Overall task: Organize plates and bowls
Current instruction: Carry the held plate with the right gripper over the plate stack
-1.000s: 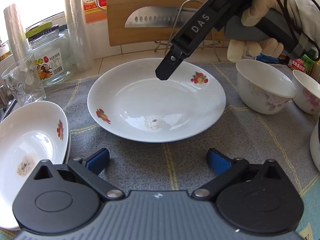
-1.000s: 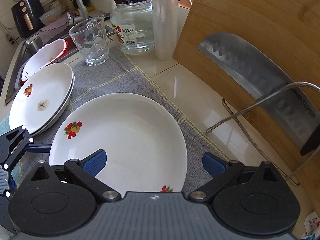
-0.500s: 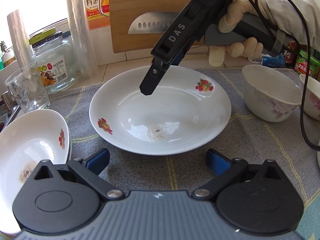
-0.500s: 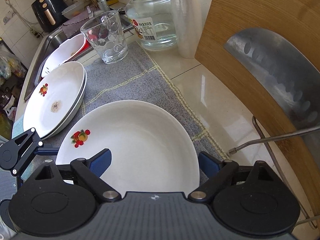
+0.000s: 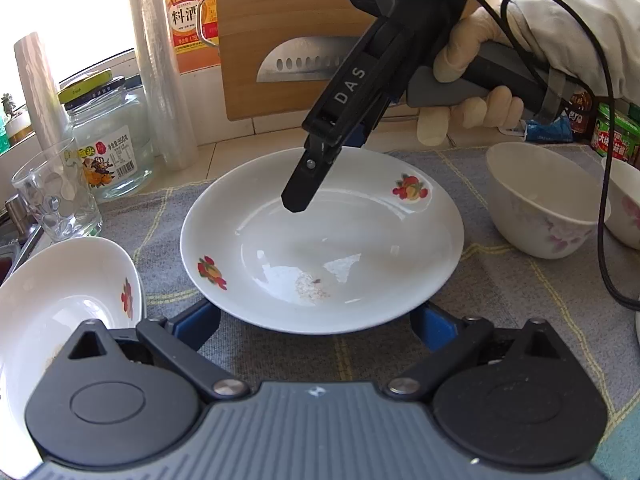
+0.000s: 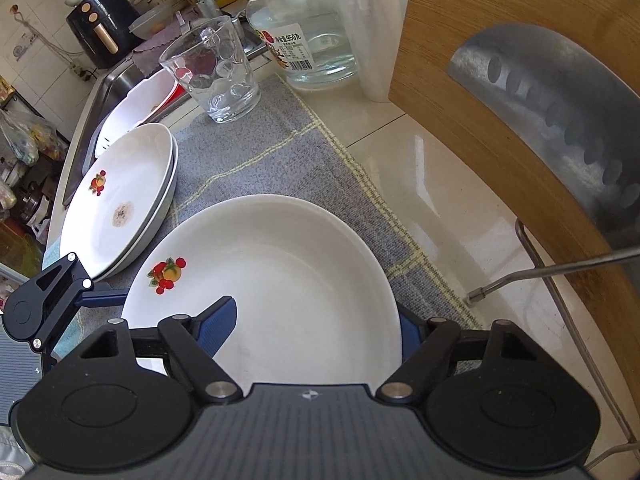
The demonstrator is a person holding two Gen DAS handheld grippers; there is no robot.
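Note:
A white deep plate with fruit prints (image 5: 320, 240) lies on the grey mat; it also shows in the right wrist view (image 6: 280, 280). My left gripper (image 5: 316, 326) is open, its blue pads on either side of the plate's near rim. My right gripper (image 6: 316, 330) is open over the plate's far rim, one pad above the plate, the other behind its edge; it shows from outside in the left wrist view (image 5: 298, 200). Two stacked plates (image 6: 120, 200) lie to the left, also in the left wrist view (image 5: 60, 312). Two flowered bowls (image 5: 540, 208) stand at the right.
A drinking glass (image 6: 212, 68), a glass jar (image 6: 304, 32) and a plastic roll (image 6: 368, 20) stand behind the mat. A wooden cutting board (image 6: 520, 80) with a cleaver (image 6: 560, 100) leans on a wire rack. A sink (image 6: 116, 80) with a white basket lies beyond the stack.
The left gripper has moved forward so its pads now flank the plate's near rim. The right gripper has come lower and closer over the plate's far rim.

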